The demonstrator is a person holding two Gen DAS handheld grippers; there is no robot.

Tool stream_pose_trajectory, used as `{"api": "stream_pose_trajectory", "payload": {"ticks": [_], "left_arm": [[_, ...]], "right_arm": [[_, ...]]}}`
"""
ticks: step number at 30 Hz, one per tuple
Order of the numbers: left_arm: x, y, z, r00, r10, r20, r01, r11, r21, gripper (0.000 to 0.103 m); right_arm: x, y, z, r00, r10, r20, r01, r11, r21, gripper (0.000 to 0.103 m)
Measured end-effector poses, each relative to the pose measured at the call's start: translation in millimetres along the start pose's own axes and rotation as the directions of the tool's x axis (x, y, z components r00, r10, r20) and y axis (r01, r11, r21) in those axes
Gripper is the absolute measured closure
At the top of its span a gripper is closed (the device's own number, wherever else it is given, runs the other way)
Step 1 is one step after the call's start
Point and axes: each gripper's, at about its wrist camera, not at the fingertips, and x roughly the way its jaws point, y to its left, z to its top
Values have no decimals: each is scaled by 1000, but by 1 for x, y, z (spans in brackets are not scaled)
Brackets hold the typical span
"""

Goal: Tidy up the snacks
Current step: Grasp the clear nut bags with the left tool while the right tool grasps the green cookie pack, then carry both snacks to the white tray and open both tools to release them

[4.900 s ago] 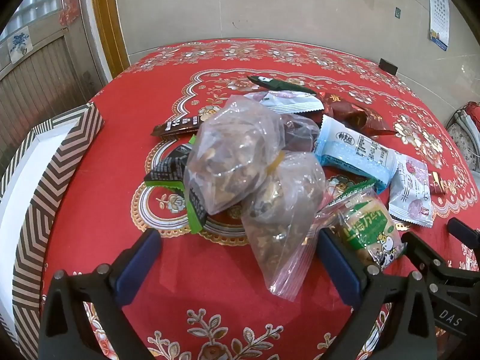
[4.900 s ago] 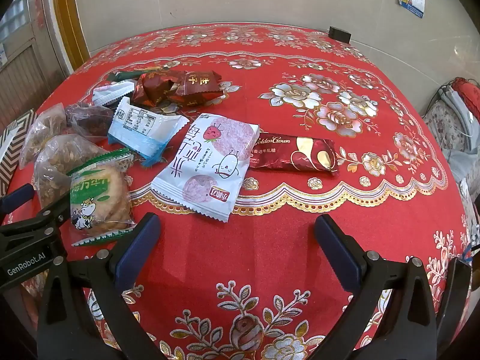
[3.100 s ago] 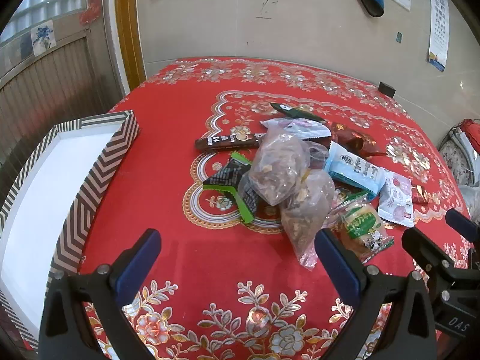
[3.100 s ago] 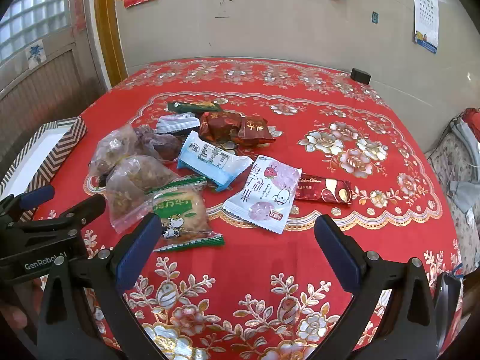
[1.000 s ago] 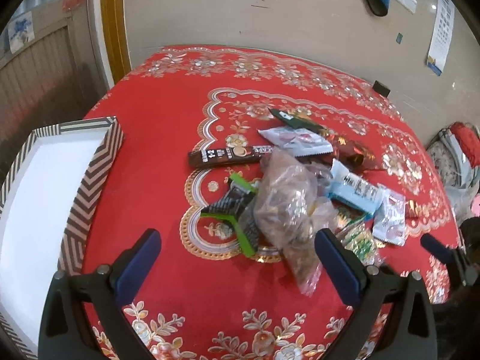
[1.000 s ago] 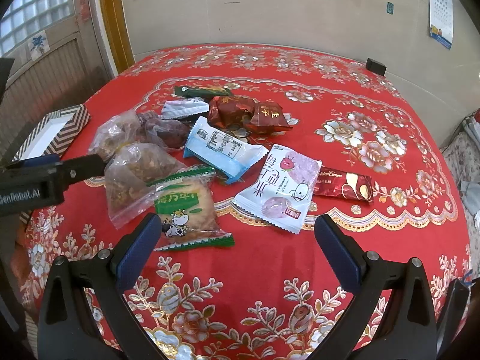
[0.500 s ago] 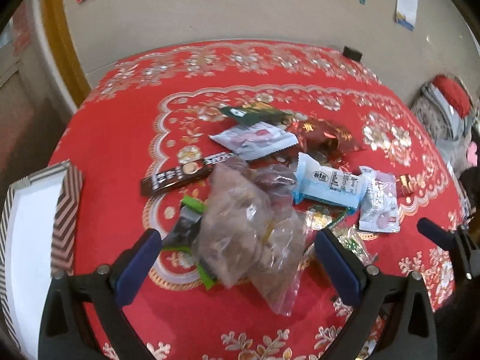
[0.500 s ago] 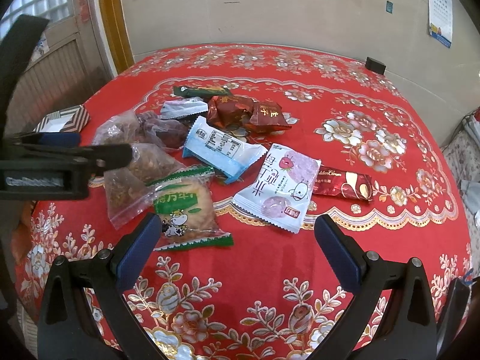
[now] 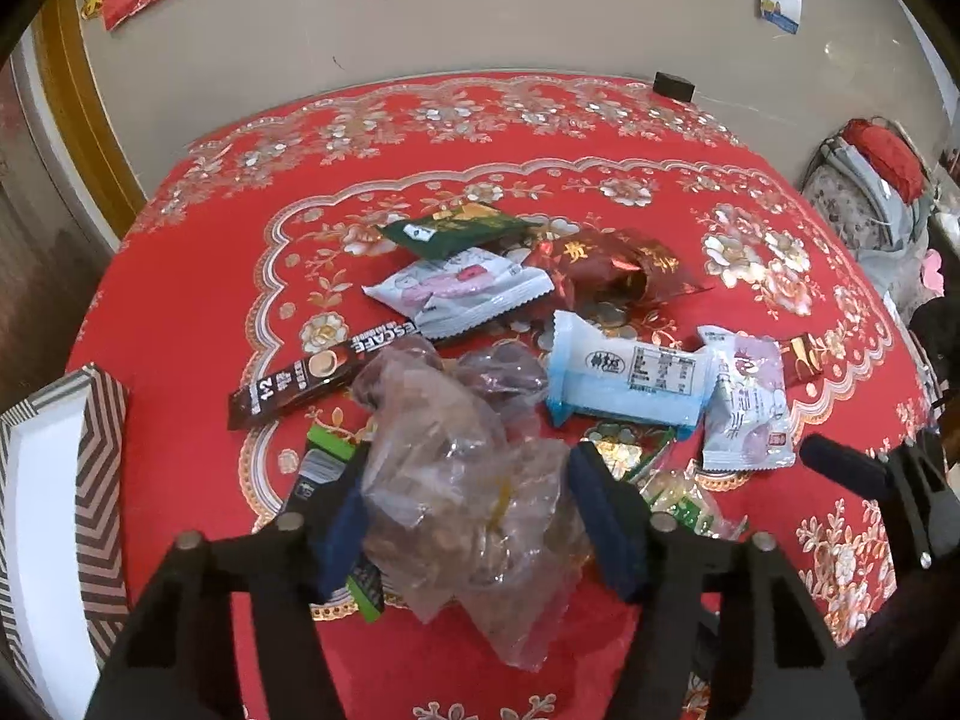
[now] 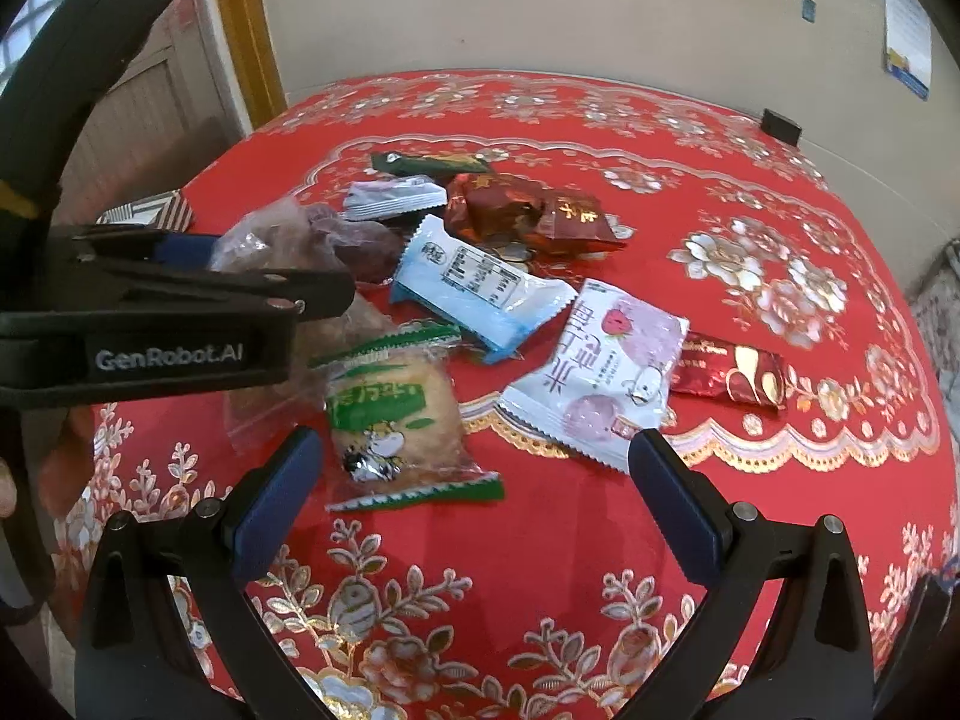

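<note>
Snack packets lie heaped on a red flowered tablecloth (image 9: 198,312). A clear bag of nuts (image 9: 456,468) fills the gap of my left gripper (image 9: 468,510); its jaws are closing and both blue pads touch the bag. The right wrist view shows the left gripper (image 10: 282,273) side-on over the same clear bag (image 10: 270,234). My right gripper (image 10: 474,450) hangs open above the cloth, a green-and-white biscuit packet (image 10: 390,414) just beyond its left finger and a pink-and-white packet (image 10: 600,384) by its right one. Nothing is between its fingers.
A blue-and-white packet (image 9: 630,378), red foil packets (image 9: 606,264), a brown coffee stick (image 9: 318,372), a dark green packet (image 9: 456,228) and a black-and-green packet (image 9: 318,462) surround the bag. A chevron-rimmed white box (image 9: 96,480) sits at the left table edge. A red candy bar (image 10: 732,375) lies right.
The left gripper came in over the pile and its jaws narrowed from wide open onto the clear bag. The right gripper and the packets before it stayed put.
</note>
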Motion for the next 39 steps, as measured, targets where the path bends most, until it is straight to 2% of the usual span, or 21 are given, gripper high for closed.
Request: {"api": "stream_pose_trajectory", "payload": {"ticks": [2,7,12,14,16,18,19,20,23,29,33,39], "left_arm": [[-3,2,-1,1000,-9,5,9,1000,1,46],[-10,5,-2,1000,-9,26,8,1000,17,59],[-14,11,-3,999,-1,38,1,1000,3,69],[-16,13,-5,999,6,46,-6,1000,-4,72],[-18,16,-7,999,3,52,-2,1000,-15,74],[-21,17,-7,998,-2,58,3,1000,-19,77],[-23,19,-8,998,-4,63,5,1000,-23,78],[-25,20,-8,998,-7,67,9,1000,-28,79],[-34,24,-9,996,-35,80,38,998,-43,80],[-56,35,-10,992,-28,125,37,997,-73,80],[-69,45,-12,989,-11,145,25,996,-91,80],[-86,69,-18,986,50,158,-30,992,-126,80]], "right_arm": [[3,0,2,1000,10,1,-10,1000,-9,1],[10,6,10,995,101,-13,-102,994,-49,1],[26,16,16,994,92,-60,-99,987,-126,1],[30,18,15,993,98,-72,-107,984,-140,7],[31,20,13,990,117,-78,-127,981,-146,23],[29,24,11,995,76,-67,-87,980,-179,38],[27,25,11,994,84,-66,-95,978,-185,48],[25,25,11,994,89,-64,-99,978,-182,53],[21,22,10,993,103,-65,-113,980,-165,54],[12,22,6,989,136,-49,-142,979,-143,55],[4,30,6,989,148,-32,-151,977,-154,55],[-4,52,17,984,175,-14,-175,966,-190,55]]}}
